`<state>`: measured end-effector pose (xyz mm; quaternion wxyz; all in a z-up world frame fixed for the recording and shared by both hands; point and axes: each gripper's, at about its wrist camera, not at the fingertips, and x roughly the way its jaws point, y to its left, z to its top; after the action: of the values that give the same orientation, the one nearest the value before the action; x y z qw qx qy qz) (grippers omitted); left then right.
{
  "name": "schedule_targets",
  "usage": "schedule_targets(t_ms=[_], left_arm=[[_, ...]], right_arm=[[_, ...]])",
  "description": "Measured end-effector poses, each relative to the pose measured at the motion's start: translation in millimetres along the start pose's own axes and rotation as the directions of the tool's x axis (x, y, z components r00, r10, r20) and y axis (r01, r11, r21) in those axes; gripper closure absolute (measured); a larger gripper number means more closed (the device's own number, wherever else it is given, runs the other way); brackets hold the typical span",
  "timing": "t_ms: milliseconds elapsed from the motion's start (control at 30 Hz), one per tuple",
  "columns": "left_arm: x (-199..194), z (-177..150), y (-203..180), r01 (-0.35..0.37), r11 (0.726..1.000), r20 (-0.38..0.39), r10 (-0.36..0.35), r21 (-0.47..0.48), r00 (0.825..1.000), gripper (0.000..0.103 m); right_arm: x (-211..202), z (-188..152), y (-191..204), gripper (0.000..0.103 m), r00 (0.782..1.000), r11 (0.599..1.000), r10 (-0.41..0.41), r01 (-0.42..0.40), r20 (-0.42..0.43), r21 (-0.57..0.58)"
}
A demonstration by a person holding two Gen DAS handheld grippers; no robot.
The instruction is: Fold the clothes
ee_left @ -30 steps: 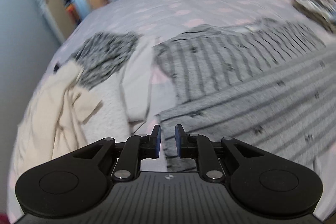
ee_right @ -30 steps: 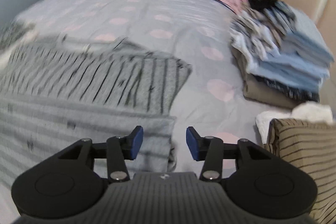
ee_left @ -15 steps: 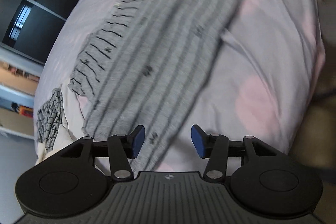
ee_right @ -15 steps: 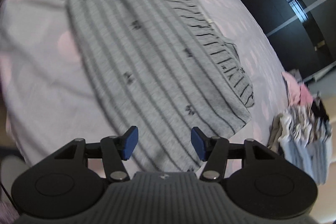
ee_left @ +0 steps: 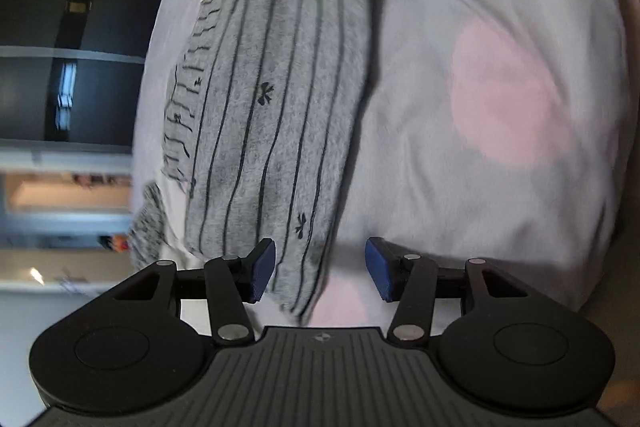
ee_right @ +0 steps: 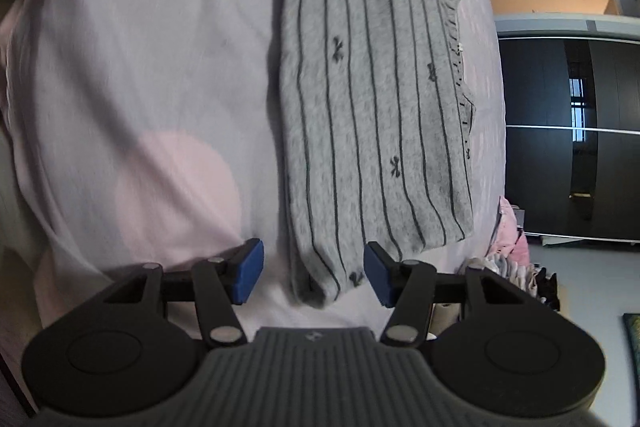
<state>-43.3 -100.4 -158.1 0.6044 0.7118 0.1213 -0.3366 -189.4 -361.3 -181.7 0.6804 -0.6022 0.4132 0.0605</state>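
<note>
the left gripper (ee_left: 320, 271) has its blue pads spread, and the near corner of the grey striped garment (ee_left: 276, 99) lies between them without either pad pressing on it. the right gripper (ee_right: 313, 273) is spread the same way, with the garment's (ee_right: 372, 99) other near corner bunched in the gap, the pads standing clear of the cloth. the garment is a soft, fuzzy knit, grey with thin dark lines and small dark bows, folded into a long narrow band running away from both grippers. its folded long edge is thick and casts a shadow on the bedspread (ee_left: 480, 47), a smooth pale lilac sheet with large pink dots and a few shallow creases. that side of the bed is bare cloth out to the rounded mattress edge. beyond the far end sits a blurred pile of pink and patterned clothes (ee_right: 516, 259), then a dark wardrobe (ee_right: 568, 131).
</note>
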Motion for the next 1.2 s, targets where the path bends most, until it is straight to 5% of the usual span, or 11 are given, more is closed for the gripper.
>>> schedule_targets(t_ms=[633,733,867,1000,1133,1200], left_arm=[[26.4,4.3,-0.6,-0.091,0.996,-0.022,0.091,0.008,0.996,0.054],[29.0,6.1,0.6,-0.105,0.994,-0.020,0.105,0.011,0.994,0.063],[32.5,8.2,-3.6,-0.121,0.992,-0.040,0.123,0.038,0.992,0.083],[37.7,8.8,-4.1,-0.109,0.994,-0.060,0.110,0.024,0.992,0.092],[35.0,8.5,1.7,-0.101,0.995,-0.071,0.100,-0.008,0.992,0.099],[27.9,7.7,9.3,-0.108,0.993,-0.083,0.104,-0.042,0.991,0.100]], right_arm=[[14.9,-3.3,-1.7,0.046,0.999,0.997,-0.047,0.047,0.011,-0.064],[15.4,-2.7,-1.7,0.046,0.998,0.996,-0.058,0.058,0.007,-0.063],[15.8,-6.3,2.2,0.055,0.997,0.994,-0.077,0.077,0.002,-0.072],[22.0,-13.0,10.2,0.063,0.993,0.985,-0.122,0.121,0.002,-0.121],[20.1,-14.0,17.8,0.089,0.992,0.981,-0.125,0.123,0.000,-0.150],[15.8,-14.9,13.4,0.090,0.992,0.984,-0.125,0.124,-0.005,-0.129]])
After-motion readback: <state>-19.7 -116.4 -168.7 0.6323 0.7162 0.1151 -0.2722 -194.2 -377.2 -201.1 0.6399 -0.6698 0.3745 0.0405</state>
